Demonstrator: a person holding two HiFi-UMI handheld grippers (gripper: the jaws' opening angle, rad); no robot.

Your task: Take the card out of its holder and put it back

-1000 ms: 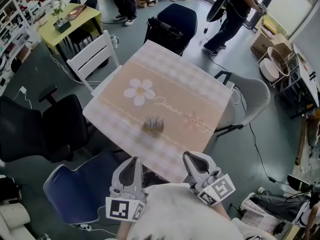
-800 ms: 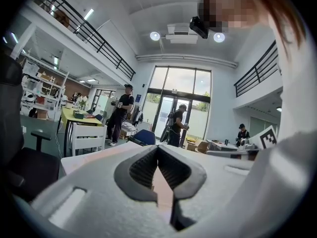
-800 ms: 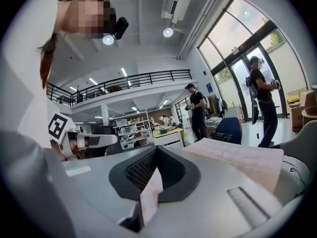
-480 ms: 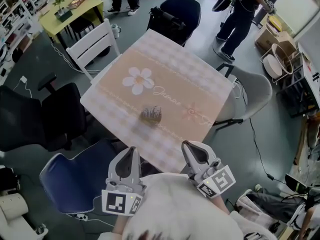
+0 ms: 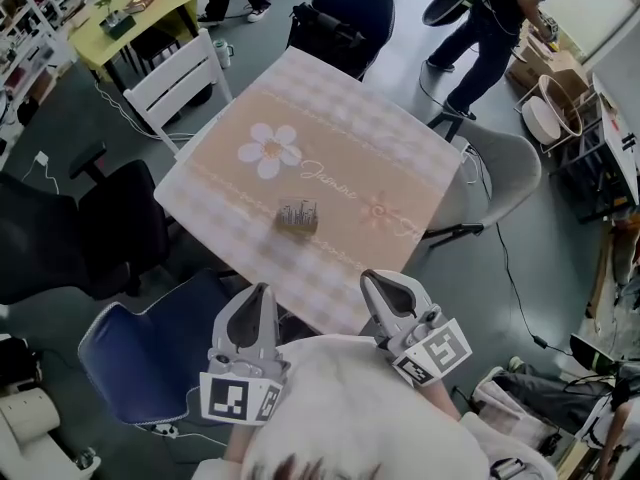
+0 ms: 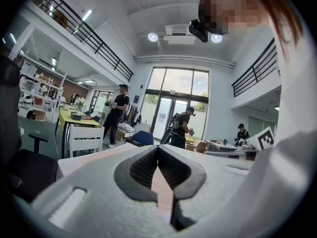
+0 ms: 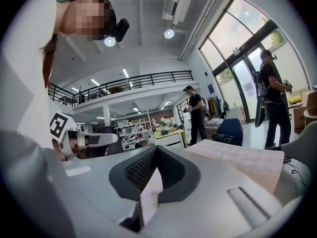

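A small grey card holder (image 5: pixel 297 215) stands near the middle of the table (image 5: pixel 330 128), on a beige cloth with a white daisy print. The card in it is too small to make out. Both grippers are held close to my body, short of the table's near edge and well away from the holder. My left gripper (image 5: pixel 259 291) points toward the table, its jaws closed tip to tip with nothing between them (image 6: pixel 158 148). My right gripper (image 5: pixel 373 279) is also shut and empty (image 7: pixel 157 149).
A blue chair (image 5: pixel 150 358) sits under my left gripper and a black office chair (image 5: pixel 110 238) to the left. Round the table are a white chair (image 5: pixel 175 88), a grey chair (image 5: pixel 505 183) and a dark chair (image 5: pixel 345 18). A person (image 5: pixel 490 18) stands at the far right.
The table and holder have drifted up and left in the head view as the camera shifted. Both grippers stay shut and hardly move.
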